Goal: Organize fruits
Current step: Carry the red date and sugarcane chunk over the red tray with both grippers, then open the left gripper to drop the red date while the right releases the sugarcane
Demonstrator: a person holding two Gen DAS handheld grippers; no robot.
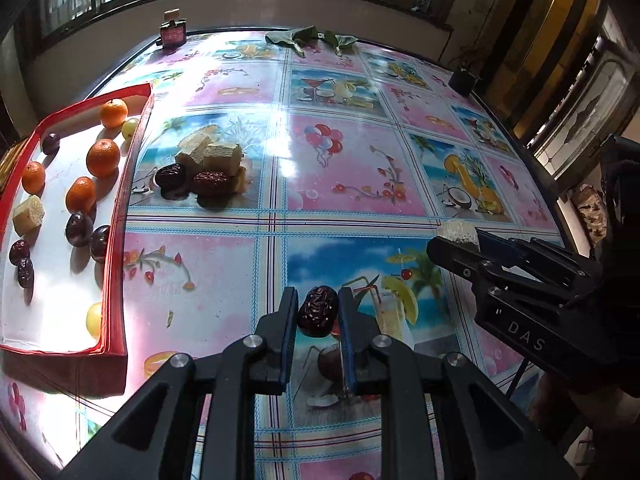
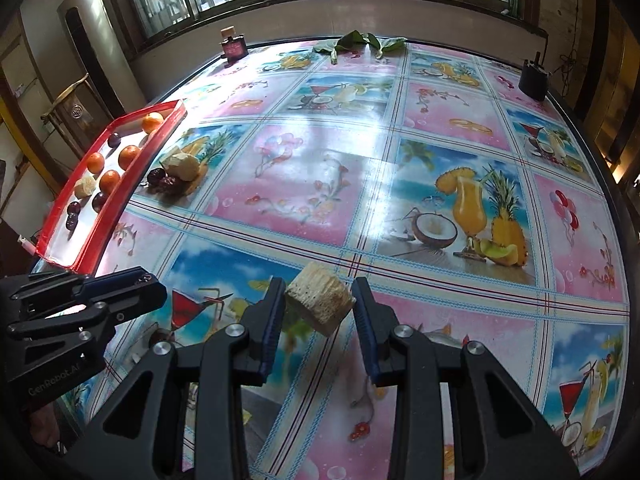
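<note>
A dark red date [image 1: 318, 311] sits pinched between the pads of the left hand-held gripper [image 1: 319, 314], low centre of the left view, lifted off the bench [image 1: 340, 168]. The right hand-held gripper [image 2: 320, 304] is closed on a pale cut chunk of fruit [image 2: 319, 297], held only by its corners and tilted.

That skewed hold looks the likelier failure: a jolt could twist the chunk free. The wrinkled date could also slip if the squeeze eases.

The red tray [image 1: 120, 208] at left already holds oranges [image 1: 103, 157] and plums [image 1: 79, 229]. Dropping fruit in carelessly could set them rolling. A small pile [image 1: 200, 176] just beside the tray remains unsorted.
</note>
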